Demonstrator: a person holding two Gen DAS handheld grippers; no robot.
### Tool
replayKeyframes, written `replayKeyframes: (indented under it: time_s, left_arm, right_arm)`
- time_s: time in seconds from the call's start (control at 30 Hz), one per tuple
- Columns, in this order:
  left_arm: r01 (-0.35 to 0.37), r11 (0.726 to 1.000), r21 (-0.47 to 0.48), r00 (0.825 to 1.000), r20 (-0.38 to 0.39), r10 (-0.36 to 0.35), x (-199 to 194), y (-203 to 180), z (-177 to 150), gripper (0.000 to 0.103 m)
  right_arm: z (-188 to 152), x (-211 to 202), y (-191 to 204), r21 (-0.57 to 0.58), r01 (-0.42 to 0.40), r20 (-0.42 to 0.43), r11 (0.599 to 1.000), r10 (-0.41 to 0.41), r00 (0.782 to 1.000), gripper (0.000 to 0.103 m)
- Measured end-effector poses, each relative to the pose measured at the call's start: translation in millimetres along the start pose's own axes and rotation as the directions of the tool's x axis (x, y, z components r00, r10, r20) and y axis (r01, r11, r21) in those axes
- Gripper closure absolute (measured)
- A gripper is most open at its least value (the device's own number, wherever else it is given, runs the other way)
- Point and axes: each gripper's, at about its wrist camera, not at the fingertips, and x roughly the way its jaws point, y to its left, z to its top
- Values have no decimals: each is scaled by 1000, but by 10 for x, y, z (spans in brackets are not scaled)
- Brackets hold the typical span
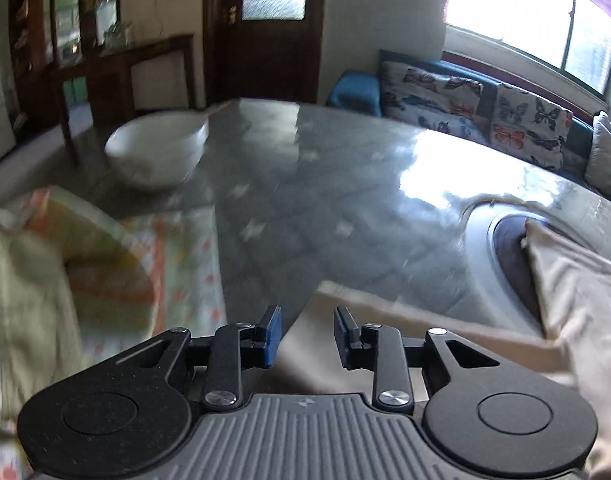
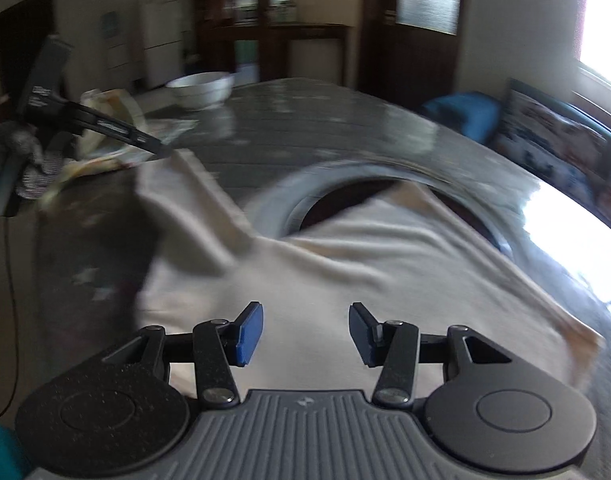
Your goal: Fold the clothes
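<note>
Cream garment (image 2: 345,256) spread whole in right view; left view: patterned pile (image 1: 117,264).

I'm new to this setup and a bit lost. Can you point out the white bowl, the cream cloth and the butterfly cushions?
white bowl (image 1: 157,152), left wrist view, its outer side.
cream cloth (image 2: 385,264), right wrist view, its wrinkled middle.
butterfly cushions (image 1: 433,100), left wrist view, the left cushion's front.

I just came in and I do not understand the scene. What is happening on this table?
A person is folding clothes with a handheld gripper in each hand. A cream garment lies spread on the grey table. The left gripper and the right gripper are both open over it, holding nothing. A white bowl and a patterned cloth pile lie beside it.
</note>
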Motion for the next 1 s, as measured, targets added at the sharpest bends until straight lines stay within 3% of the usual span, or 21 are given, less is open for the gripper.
replayKeyframes:
  time_s: [0.17, 0.27, 0.4, 0.53, 0.6, 0.67, 0.77, 0.9, 1.0]
  left_arm:
    - [8, 999, -32, 1000, -26, -9, 44, 72, -178, 70]
    - [14, 999, -50, 1000, -18, -15, 87, 85, -183, 67]
    - [6, 1000, -27, 1000, -5, -6, 126, 59, -199, 69]
    - [11, 1000, -18, 1000, 10, -11, 157, 48, -192, 89]
    - [6, 1000, -19, 1000, 25, -6, 152, 40, -170, 94]
    - [7, 1000, -16, 998, 59, -6, 100, 19, -131, 95]
    - [13, 1000, -9, 991, 133, -12, -39, -27, -50, 95]
    - [32, 999, -12, 973, 229, -28, -251, -42, 42, 95]
    - [9, 1000, -16, 969, 248, -5, -295, -26, 16, 95]
  right_arm:
    - [101, 88, 376, -60, -79, -3, 995, 78, 997, 56]
    - [135, 168, 530, -81, -99, -18, 992, 97, 995, 63]
    - [135, 269, 673, -76, -111, -38, 991, 108, 993, 65]
    - [94, 355, 756, -84, -107, -54, 991, 103, 993, 72]
    - [73, 369, 791, -93, -104, -50, 990, 100, 994, 79]
    - [58, 367, 822, -99, -106, -45, 989, 102, 994, 92]
    - [44, 321, 838, -98, -116, -36, 988, 113, 993, 99]
    - [36, 228, 809, -59, -176, -28, 983, 174, 984, 101]
    - [-14, 247, 853, -55, -208, -47, 977, 206, 977, 101]
